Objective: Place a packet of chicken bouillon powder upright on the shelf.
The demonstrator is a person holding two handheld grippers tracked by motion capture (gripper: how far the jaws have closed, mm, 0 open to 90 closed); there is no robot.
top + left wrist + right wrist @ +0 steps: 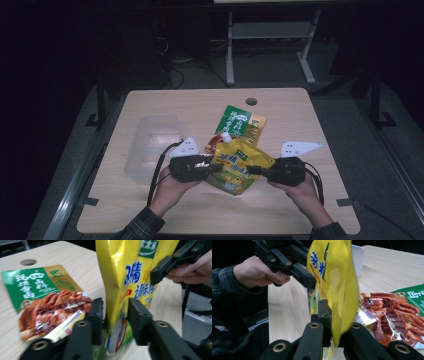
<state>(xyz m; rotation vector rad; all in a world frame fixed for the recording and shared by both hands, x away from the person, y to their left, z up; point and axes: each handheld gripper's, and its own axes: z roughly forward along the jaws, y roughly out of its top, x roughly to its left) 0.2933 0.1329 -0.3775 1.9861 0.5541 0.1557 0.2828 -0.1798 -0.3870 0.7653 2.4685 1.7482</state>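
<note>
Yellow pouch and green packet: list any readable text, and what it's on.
Yellow pouch: a green logo patch at the top with white characters, too blurred to read.
Yellow pouch, front: large blue characters, the first looks like "鸡"; the rest are blurred.
Green packet: white characters on the green part and gold ones on the tan strip, too blurred to quote.
No numbers or Latin lettering readable anywhere.
</note>
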